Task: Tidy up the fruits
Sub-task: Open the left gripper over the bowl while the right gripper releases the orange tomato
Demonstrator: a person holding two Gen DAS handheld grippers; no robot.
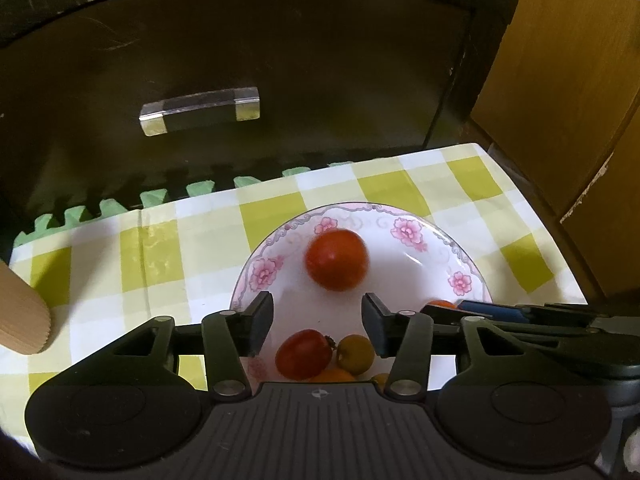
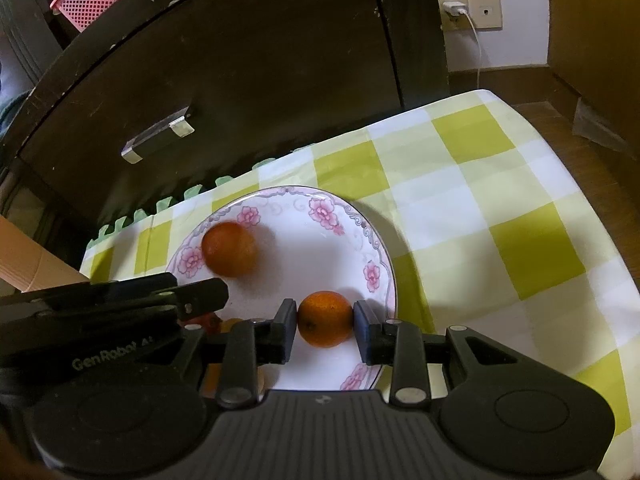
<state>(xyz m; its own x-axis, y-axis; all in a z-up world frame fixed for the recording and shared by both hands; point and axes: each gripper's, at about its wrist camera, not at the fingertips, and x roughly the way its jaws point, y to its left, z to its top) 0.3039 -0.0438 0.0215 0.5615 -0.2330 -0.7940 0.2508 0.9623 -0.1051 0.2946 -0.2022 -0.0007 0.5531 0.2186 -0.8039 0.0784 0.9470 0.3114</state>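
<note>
I was mid-way thru sorting fruit onto the flowered plate (image 2: 376, 240), which sat on the green-checked cloth (image 2: 500, 208) w/ a dark cabinet (image 1: 280, 60) behind it. My right gripper (image 2: 325, 326) was clenched on a small orange fruit (image 2: 326, 320), pads pressing both its sides, held over the near right part of the plate; I couldn't tell whether it touched the plate yet. My left gripper (image 1: 318, 330) stood released, jaws apart w/ nothing between the pads, hovering over the plate's near left side. A bigger red tomato (image 1: 337, 259) lay blurred at the far side of the plate, so I judged it was prob. rolling loose there. Below the left jaws sat a red oval tomato (image 1: 304, 354) touching a small yellow-green one (image 1: 355, 354), plus bits of orange fruit I couldn't make out. Step in hand, by my read: setting the orange fruit down. Next move called for lowering it gently, then easing the right jaws apart w/o nudging the loose tomato off the shallow rim. A ribbed cardboard edge (image 1: 20, 312) sat at far left.
</note>
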